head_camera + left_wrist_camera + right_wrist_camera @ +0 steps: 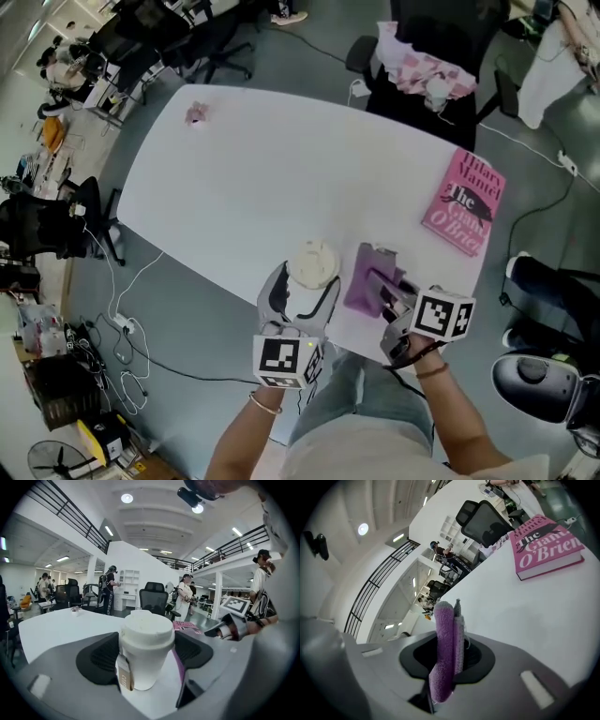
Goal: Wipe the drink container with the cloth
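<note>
A white paper cup with a white lid stands near the table's front edge. My left gripper holds it from the near side, one jaw on each flank. In the left gripper view the cup fills the gap, with both black pads against its sides and a small tag hanging down its front. Just right of the cup, my right gripper is shut on a purple cloth and lifted off the table. In the right gripper view the folded cloth stands upright, pinched between the jaws.
A pink book lies at the table's right end, also in the right gripper view. A small pink object sits at the far left corner. An office chair draped with pink fabric stands behind the white table.
</note>
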Tool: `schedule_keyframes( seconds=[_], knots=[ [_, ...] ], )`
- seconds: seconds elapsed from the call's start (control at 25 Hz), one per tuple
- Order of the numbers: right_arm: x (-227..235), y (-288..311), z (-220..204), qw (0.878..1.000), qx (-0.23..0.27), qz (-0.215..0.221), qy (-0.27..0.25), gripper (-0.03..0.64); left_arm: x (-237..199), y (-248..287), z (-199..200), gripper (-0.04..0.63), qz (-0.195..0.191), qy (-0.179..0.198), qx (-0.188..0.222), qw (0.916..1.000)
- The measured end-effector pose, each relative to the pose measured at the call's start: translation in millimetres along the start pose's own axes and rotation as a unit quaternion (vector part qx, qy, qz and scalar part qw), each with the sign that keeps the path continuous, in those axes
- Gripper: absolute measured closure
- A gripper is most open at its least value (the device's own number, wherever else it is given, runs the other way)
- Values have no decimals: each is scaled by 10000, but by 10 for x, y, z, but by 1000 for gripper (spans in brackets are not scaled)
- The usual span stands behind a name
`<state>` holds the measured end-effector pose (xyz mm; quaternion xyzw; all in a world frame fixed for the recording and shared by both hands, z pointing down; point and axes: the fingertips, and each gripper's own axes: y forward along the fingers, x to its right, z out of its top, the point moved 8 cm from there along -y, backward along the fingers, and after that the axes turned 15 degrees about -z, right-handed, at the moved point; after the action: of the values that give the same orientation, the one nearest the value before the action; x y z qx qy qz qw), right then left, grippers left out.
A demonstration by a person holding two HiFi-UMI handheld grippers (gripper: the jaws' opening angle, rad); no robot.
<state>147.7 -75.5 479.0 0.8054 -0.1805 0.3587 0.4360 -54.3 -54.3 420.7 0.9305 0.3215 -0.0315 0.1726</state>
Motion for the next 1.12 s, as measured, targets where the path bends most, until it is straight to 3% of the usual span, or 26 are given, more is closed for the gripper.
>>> schedule_keyframes(
  seconds=[0.2, 0.48, 0.72, 1.12],
  knots=[
    [-189, -159, -102, 9971, 273, 660, 251, 548, 44, -2, 5, 224, 300, -184, -84, 9993],
    [-369, -173, -125, 9904, 550, 1211, 371, 548, 107, 3, 23, 224, 681, -469, -215, 9963],
    [-305, -144, -194, 9845, 717, 1399, 778, 548, 145, -11, 30, 224, 942, -635, -230, 9933],
    [-261, 8, -283, 9775, 791, 1638, 1063, 548, 152, -4, 20, 225, 961, -644, -189, 9931]
  ],
)
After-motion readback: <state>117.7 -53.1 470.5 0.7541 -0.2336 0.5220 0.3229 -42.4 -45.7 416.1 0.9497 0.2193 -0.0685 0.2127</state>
